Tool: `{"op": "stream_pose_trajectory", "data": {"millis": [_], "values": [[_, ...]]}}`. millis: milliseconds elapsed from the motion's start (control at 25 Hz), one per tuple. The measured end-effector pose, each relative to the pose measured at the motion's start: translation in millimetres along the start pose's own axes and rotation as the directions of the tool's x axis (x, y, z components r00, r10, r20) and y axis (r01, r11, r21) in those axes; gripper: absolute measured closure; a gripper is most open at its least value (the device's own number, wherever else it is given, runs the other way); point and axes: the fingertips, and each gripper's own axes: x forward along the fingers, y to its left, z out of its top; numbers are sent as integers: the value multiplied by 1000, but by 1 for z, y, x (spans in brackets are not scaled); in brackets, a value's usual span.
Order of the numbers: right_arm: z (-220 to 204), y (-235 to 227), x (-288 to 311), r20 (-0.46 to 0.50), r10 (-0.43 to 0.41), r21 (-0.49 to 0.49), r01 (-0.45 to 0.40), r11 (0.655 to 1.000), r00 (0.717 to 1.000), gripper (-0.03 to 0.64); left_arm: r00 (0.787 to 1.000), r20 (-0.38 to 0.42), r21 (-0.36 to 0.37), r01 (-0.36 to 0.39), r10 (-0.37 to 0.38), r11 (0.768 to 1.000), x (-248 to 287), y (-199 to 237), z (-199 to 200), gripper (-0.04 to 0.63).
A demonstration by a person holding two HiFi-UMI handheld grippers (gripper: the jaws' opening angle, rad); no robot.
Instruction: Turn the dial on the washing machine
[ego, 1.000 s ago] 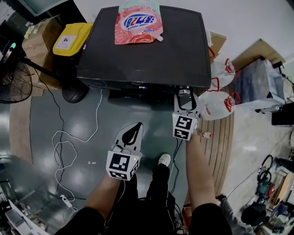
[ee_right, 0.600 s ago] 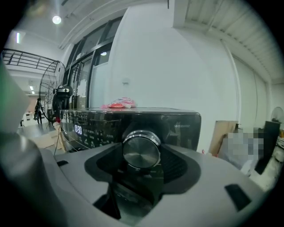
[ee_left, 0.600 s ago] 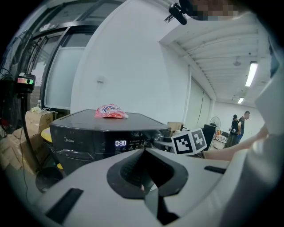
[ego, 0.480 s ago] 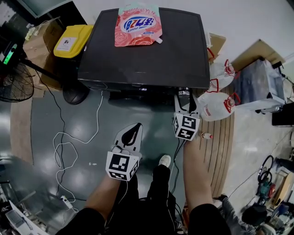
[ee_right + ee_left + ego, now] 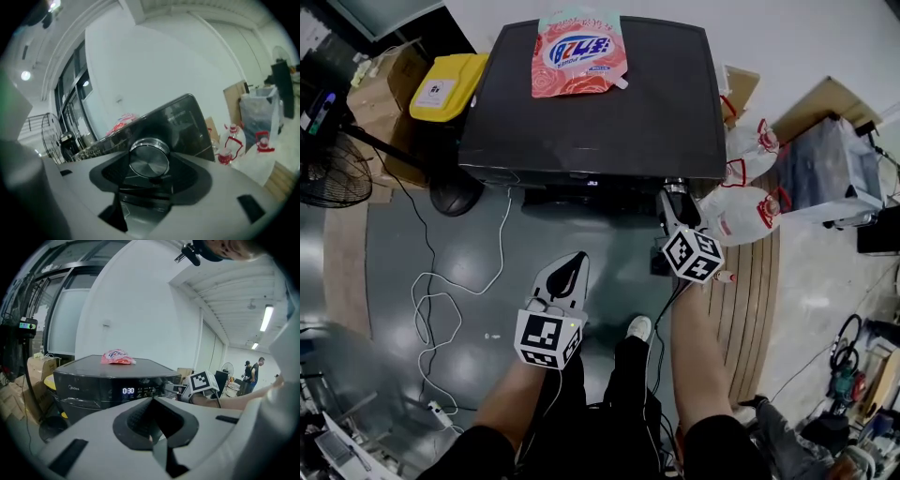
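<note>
The dark washing machine fills the upper middle of the head view, and its display reads 0:30. A silver dial sits at the right end of the front panel. My right gripper is shut on the dial, which sits between the jaws in a view tilted to one side. Its marker cube shows in the left gripper view. My left gripper hangs back over the floor, shut on nothing.
A pink detergent pouch lies on the machine's lid. A yellow-lidded bin and a fan stand to the left. White cable loops over the grey floor. Plastic jugs sit to the right of the machine.
My right gripper has rolled while shut on the dial; its marker cube has swung to the right and tilted. The left gripper has barely moved.
</note>
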Motion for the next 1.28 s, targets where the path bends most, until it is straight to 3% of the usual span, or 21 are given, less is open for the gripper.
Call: {"op": "stream_pose_trajectory", "data": {"millis": [80,320,480,640,840,1160,1280], "values": [[0,-1,0,7,8,57,-8,998,1000,344,1000,1,11,-3,3,1000,-1,0,2,588],[0,-2,0,8,23,105,-23,994,1000,344,1000,-2,-5,-4,4,1000,-1,3,4,588],[0,-4,0,8,45,208,-46,977,999,344,1000,-11,-13,-4,4,1000,-1,3,1,588],[1,-5,1,46,81,389,-92,916,996,344,1000,-17,7,-5,5,1000,-1,0,-1,588],[-1,-8,0,107,107,593,-150,791,988,344,1000,-23,33,-5,6,999,0,0,-2,588],[-2,-9,0,116,104,620,-153,770,988,344,1000,-27,44,-3,5,999,-1,1,-2,588],[-4,-9,0,125,105,693,-162,702,987,344,1000,-24,49,-2,3,999,-1,0,-1,588]]}}
